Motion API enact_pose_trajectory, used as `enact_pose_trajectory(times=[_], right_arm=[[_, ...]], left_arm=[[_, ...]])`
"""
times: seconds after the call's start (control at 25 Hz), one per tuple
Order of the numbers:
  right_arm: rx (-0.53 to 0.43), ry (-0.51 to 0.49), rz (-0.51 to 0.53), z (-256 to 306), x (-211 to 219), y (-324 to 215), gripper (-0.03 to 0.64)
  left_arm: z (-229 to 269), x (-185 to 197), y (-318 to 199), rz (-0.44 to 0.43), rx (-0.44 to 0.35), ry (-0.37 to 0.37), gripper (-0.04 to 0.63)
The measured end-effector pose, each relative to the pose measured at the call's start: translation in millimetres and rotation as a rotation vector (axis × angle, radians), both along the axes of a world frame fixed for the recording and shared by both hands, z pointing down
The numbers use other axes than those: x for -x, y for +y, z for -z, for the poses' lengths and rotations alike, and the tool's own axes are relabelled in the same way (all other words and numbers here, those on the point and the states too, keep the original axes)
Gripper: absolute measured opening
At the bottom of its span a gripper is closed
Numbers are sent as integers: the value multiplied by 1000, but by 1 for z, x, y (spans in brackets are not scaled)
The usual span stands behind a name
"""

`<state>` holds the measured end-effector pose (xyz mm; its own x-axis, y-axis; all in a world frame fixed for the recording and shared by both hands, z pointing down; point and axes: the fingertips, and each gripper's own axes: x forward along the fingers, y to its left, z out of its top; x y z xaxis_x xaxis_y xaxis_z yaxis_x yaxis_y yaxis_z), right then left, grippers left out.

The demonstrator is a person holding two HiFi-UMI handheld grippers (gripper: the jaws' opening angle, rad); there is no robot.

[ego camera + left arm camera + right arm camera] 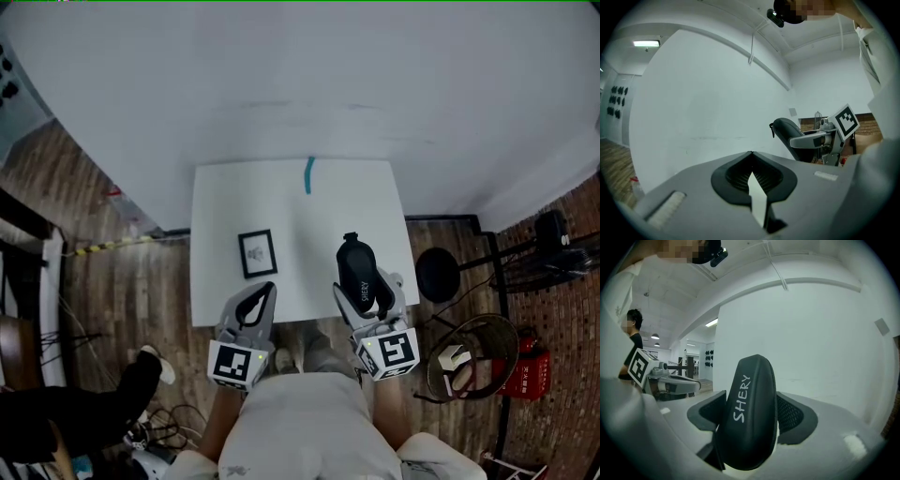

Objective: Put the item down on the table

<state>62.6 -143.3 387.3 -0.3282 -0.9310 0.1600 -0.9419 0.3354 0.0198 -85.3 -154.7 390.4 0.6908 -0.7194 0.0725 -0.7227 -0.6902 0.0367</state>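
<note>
The right gripper [367,292] clamped a closed black case [750,418] marked "SHERY" between wide-set jaws, over the near right part of the white table [309,225]. The left gripper [751,154] was empty, its jaw tips together, at the table's near edge. A small picture frame [257,253] lay left of the case, with bare tabletop between and beyond.

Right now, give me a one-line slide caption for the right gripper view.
The right gripper grips a black oval zip case lettered SHERY, white wall behind.
</note>
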Motion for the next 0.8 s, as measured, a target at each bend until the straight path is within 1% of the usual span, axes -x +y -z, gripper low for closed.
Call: enact_pose_trajectory(times=[0.28,0.44,0.8], right_arm=[[30,-6,42,-15,2,-35,324],[66,-6,69,-31,1,-58,324],[202,9,123,-86,-12,-106,324]], left_arm=[[-13,-2,-31,25,10,-12,18],[-27,-10,-52,32,27,-27,18],[-83,-33,-92,51,132,-70,18]])
